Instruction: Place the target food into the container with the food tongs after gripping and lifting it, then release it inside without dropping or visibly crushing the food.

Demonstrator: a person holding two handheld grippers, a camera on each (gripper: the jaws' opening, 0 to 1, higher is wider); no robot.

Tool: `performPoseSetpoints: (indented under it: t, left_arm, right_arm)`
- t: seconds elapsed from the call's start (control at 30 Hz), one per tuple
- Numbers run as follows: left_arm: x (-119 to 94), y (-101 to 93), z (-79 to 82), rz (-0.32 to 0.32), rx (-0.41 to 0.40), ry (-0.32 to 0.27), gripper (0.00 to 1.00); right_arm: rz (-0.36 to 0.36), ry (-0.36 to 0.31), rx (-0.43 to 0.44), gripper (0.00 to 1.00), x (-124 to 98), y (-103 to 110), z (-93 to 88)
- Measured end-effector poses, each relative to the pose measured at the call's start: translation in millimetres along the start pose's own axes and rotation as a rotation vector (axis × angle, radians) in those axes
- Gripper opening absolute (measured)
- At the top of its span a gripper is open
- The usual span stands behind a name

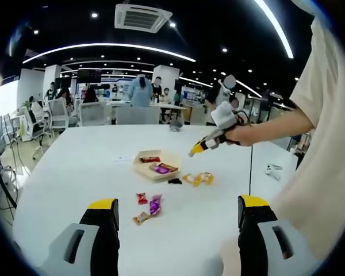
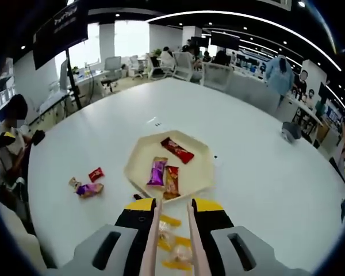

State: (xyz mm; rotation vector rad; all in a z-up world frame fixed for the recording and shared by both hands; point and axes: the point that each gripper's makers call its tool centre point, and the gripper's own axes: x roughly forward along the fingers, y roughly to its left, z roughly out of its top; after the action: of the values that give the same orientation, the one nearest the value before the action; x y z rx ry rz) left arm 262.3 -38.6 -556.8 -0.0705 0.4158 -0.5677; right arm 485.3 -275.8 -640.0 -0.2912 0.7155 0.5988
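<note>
A beige octagonal tray sits mid-table with a red, a purple and an orange wrapped snack in it. Yellow-wrapped candies lie on the white table just right of the tray. In the right gripper view my right gripper is shut on pale food tongs, whose two arms stand apart over those candies. In the left gripper view a hand holds that right gripper above the table. My left gripper hangs open with nothing between its fingers.
Loose red, purple and orange snacks lie left of the tray. A small white device rests near the right edge. A person's sleeve and body crowd the right side. Chairs and people stand beyond the table.
</note>
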Motion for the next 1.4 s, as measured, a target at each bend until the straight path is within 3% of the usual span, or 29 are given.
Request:
performPoseSetpoints:
  t: [0.53,0.97,1.4]
  left_arm:
    - [4,-5.4,-1.5,-0.013,0.002,0.011,0.85]
    - [6,-10.3,-1.9,-0.027,0.004,0.017,0.86]
    - [9,-10.8,-4.4,-0.024,0.015,0.037,0.85]
  right_arm:
    - [-0.012,0.118,0.053,0.24,-2,-2,-65.8]
    - [-0.038,0.164,0.060,0.24,-1,-10,-86.5]
    - [-0.043,0.183,0.079,0.25,1,-11,-95.4]
